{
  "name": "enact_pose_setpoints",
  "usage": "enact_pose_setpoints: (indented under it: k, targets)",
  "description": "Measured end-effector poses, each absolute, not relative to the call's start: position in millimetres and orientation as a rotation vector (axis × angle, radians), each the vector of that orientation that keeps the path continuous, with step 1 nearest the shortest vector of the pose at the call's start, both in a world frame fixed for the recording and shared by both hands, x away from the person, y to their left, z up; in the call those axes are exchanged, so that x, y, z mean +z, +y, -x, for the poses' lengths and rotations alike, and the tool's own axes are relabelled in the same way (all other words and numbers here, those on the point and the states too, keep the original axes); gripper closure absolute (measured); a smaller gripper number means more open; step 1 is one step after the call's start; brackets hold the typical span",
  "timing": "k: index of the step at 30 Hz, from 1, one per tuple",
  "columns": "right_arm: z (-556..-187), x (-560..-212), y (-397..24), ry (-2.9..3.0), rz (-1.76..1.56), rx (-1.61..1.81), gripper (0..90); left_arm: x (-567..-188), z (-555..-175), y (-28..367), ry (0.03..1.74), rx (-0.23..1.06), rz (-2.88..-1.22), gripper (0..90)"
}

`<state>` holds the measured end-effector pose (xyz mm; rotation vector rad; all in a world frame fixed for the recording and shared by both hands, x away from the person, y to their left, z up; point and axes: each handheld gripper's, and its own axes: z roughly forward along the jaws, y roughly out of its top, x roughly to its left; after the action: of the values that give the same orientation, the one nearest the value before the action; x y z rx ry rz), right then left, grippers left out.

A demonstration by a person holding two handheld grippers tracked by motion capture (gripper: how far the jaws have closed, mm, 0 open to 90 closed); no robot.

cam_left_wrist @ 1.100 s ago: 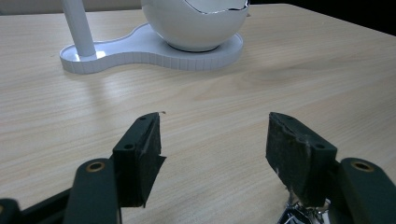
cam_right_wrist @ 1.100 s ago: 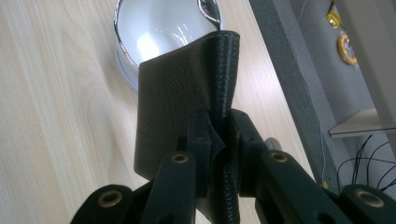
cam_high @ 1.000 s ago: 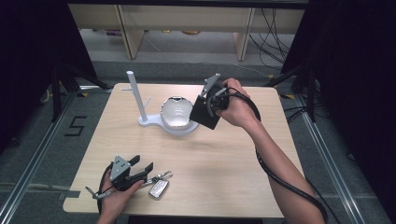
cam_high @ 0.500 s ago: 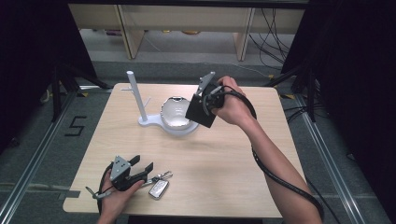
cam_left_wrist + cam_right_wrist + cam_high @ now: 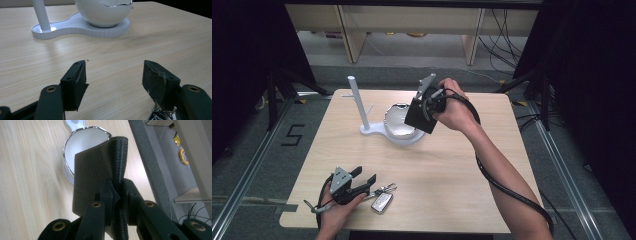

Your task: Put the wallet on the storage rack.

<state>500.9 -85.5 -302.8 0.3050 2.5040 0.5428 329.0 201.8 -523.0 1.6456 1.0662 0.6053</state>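
- Right gripper (image 5: 416, 114): fingers clenched on the edge of a dark leather wallet (image 5: 97, 170), held above the tabletop (image 5: 452, 165) at its far middle.
- The wallet hangs directly over a white bowl (image 5: 398, 120) with a shiny rim; contact between them cannot be confirmed.
- The bowl sits on a white stand (image 5: 382, 134) with an upright post (image 5: 357, 100) at its left.
- Left gripper (image 5: 364, 181): rests at the near left edge, fingers released and apart, nothing between them.
- A car key (image 5: 382, 201) lies just right of the left gripper, apparently touching one finger.
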Motion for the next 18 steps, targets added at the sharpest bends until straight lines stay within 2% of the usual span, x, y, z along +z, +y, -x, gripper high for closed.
enact_pose_setpoints:
  k: [18]
  targets:
    - [-514.6, -301.8, -63.0, 2.521, -0.251, 0.606, 81.0, -523.0, -329.1, 202.6, 1.065, 0.598, -1.641, 35.3]
